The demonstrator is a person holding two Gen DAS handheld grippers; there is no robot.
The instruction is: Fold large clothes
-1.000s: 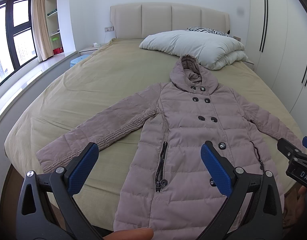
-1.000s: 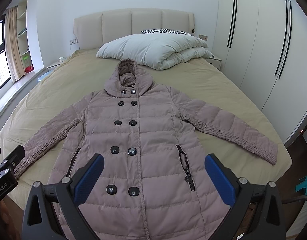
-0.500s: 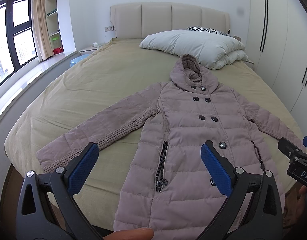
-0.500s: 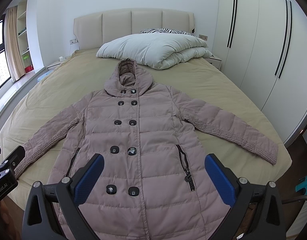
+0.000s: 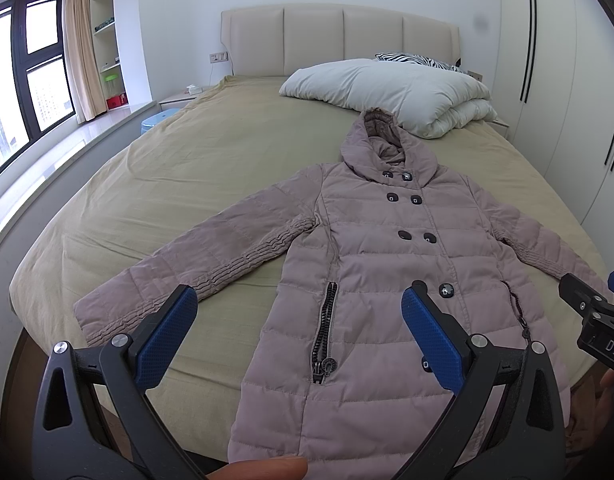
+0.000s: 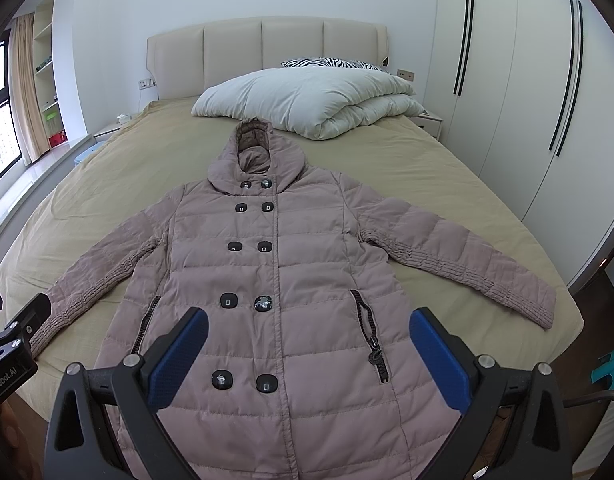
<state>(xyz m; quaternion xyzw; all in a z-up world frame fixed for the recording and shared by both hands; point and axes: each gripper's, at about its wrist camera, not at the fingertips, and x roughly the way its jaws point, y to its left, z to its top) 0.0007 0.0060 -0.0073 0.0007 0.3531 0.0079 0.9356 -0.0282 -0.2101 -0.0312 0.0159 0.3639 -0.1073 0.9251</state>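
One mauve quilted hooded coat [image 6: 283, 280] is lying on one tan-sheeted bed [image 6: 427, 168], showing ten dark buttons in five pairs and two zipped pockets. One folded white duvet [image 6: 307, 100] and one zebra-striped pillow [image 6: 331, 63] are sitting at twelve o'clock. Two black blue-padded tools are showing: left tool [image 5: 299, 316], right tool [image 6: 307, 336].

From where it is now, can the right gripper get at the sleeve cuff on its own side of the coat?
Probably yes. The right gripper is open over the coat, and the cuff lies flat and uncovered on the bed.
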